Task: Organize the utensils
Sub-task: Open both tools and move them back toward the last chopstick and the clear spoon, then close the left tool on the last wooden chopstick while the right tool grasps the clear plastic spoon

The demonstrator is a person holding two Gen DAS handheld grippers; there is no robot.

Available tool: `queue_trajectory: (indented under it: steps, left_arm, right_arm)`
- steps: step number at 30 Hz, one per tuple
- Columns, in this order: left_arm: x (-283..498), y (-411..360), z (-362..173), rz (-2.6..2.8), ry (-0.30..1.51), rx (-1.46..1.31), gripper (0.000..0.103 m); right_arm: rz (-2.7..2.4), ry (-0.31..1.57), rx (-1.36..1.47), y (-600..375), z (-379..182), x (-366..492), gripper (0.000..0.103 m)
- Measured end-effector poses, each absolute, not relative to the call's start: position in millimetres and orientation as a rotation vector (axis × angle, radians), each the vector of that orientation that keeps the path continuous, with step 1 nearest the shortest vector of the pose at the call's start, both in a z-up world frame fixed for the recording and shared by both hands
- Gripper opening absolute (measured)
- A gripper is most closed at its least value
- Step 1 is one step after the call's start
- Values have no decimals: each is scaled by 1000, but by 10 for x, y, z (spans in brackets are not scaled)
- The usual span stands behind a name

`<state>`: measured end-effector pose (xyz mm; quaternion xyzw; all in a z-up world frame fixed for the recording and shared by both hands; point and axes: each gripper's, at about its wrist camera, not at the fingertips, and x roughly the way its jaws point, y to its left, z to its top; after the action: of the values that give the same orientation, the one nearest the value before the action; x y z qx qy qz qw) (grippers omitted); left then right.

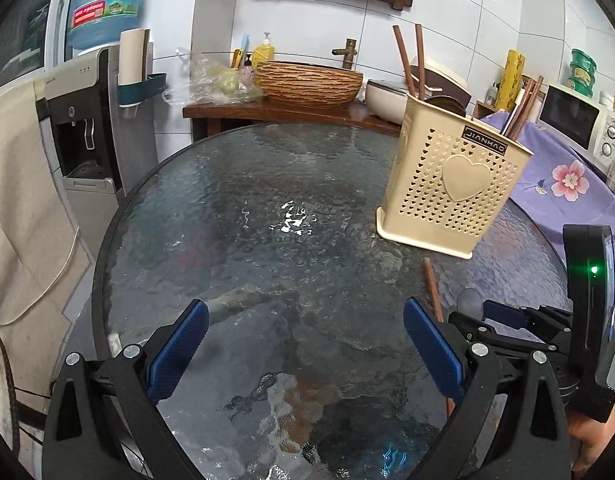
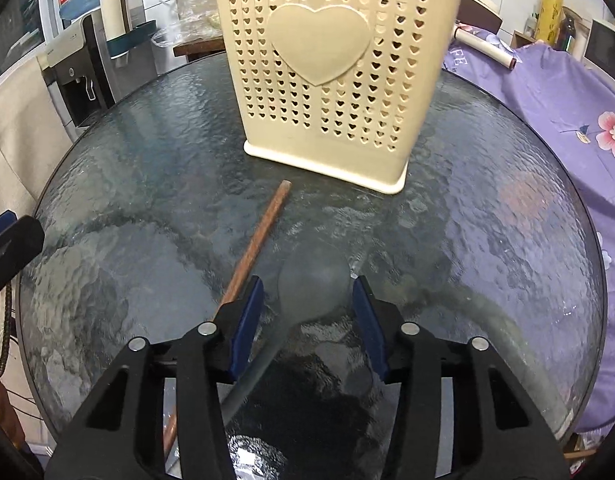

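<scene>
Right claw [image 2: 307, 300] straddles spoon [image 2: 313, 284]; handle partly hidden.

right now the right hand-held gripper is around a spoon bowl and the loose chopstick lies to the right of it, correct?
Not quite: the right wrist view shows the loose chopstick lying to the left of the right hand-held gripper, not the right. The gripper does sit around the spoon bowl.

Both wrist views face holder [image 1: 453, 184] [image 2: 331, 68]; right nearer.
</scene>
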<state>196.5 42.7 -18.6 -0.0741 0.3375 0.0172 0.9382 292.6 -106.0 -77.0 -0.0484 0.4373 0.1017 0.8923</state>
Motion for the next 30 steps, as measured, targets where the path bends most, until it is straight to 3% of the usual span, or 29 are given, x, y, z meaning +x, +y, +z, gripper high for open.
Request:
queue_trajectory:
  steps: [3, 30]
  left_arm:
    - [1975, 416, -182, 37, 695, -144, 96]
    - [2473, -572, -407, -206, 854, -27, 89]
  right_arm:
    - [220, 901, -105, -1058, -763, 2948, 37]
    - [183, 806, 11, -1994, -542, 2685, 37]
